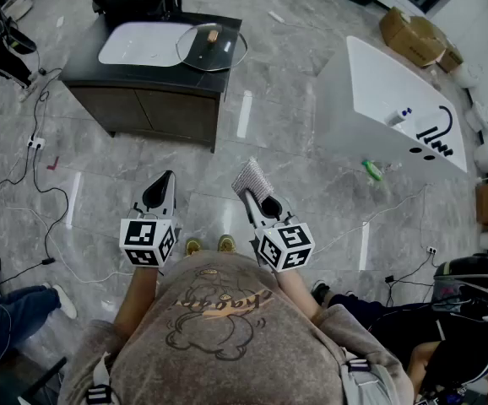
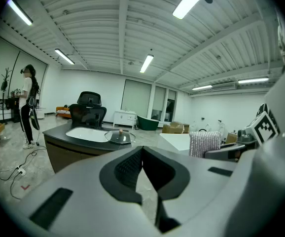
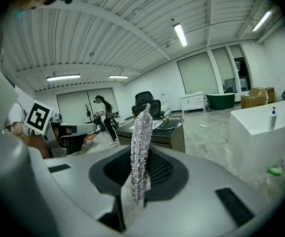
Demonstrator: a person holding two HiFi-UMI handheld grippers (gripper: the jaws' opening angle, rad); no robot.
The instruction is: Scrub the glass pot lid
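Observation:
The glass pot lid (image 1: 212, 47) with a wooden knob lies on the dark cabinet top (image 1: 151, 70), partly over the rim of a white basin (image 1: 143, 44), far ahead of me. The left gripper view shows the lid (image 2: 120, 137) small and distant. My left gripper (image 1: 161, 189) is shut with nothing between its jaws. My right gripper (image 1: 258, 194) is shut on a silvery mesh scrubbing pad (image 1: 251, 178), which stands up between its jaws in the right gripper view as pad (image 3: 141, 152). Both grippers hang low over the floor, well short of the cabinet.
A white bathtub (image 1: 396, 108) with a black tap stands at the right, a green object (image 1: 372, 170) on the floor beside it. Cables (image 1: 33, 184) run over the floor at the left. Cardboard boxes (image 1: 413, 36) lie at the back right. A person (image 2: 28, 105) stands beyond the cabinet.

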